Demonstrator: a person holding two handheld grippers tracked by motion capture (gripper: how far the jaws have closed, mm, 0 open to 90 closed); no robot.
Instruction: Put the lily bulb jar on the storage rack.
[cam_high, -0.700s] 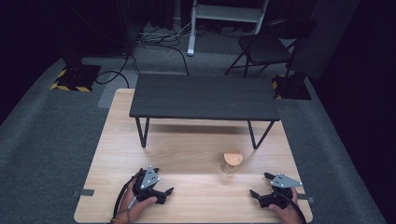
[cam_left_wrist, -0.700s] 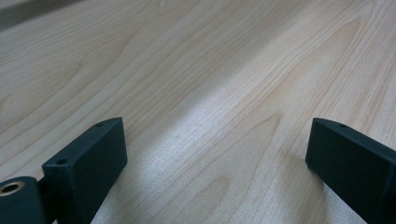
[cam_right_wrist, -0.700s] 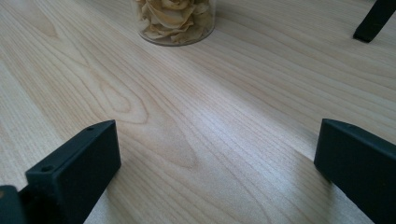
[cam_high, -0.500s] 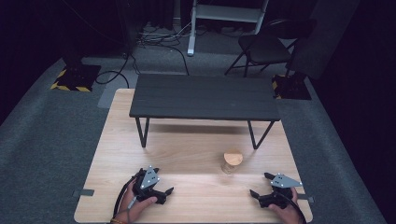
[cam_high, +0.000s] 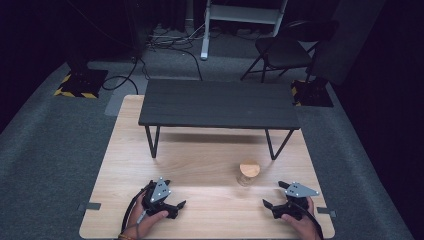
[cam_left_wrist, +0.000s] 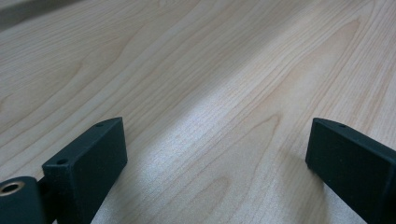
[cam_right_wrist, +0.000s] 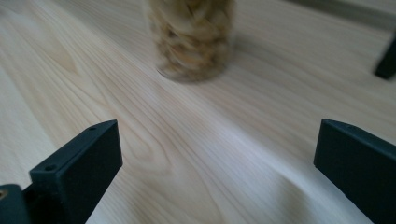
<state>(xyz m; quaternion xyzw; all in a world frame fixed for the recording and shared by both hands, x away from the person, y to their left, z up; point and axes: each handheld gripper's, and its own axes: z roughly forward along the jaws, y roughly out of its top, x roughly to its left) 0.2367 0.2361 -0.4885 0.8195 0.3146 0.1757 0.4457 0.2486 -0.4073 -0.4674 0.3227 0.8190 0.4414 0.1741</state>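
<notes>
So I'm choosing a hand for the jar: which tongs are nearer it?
The right tongs: the jar stands just ahead of them, while the left tongs rest farther away.

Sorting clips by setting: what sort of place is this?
Probably a studio or lab set up for recording: dark surroundings, grey carpet, cables on the floor, a folding chair, and a wooden table holding a jar.

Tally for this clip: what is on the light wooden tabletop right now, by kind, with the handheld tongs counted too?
Tongs: 2, left tongs and right tongs, both open, resting low at the near edge
Jar with wooden lid: 1, the jar, standing upright with pale pieces inside
Small black table: 1, the black table, standing on the far half of the tabletop
Total: 4
</notes>
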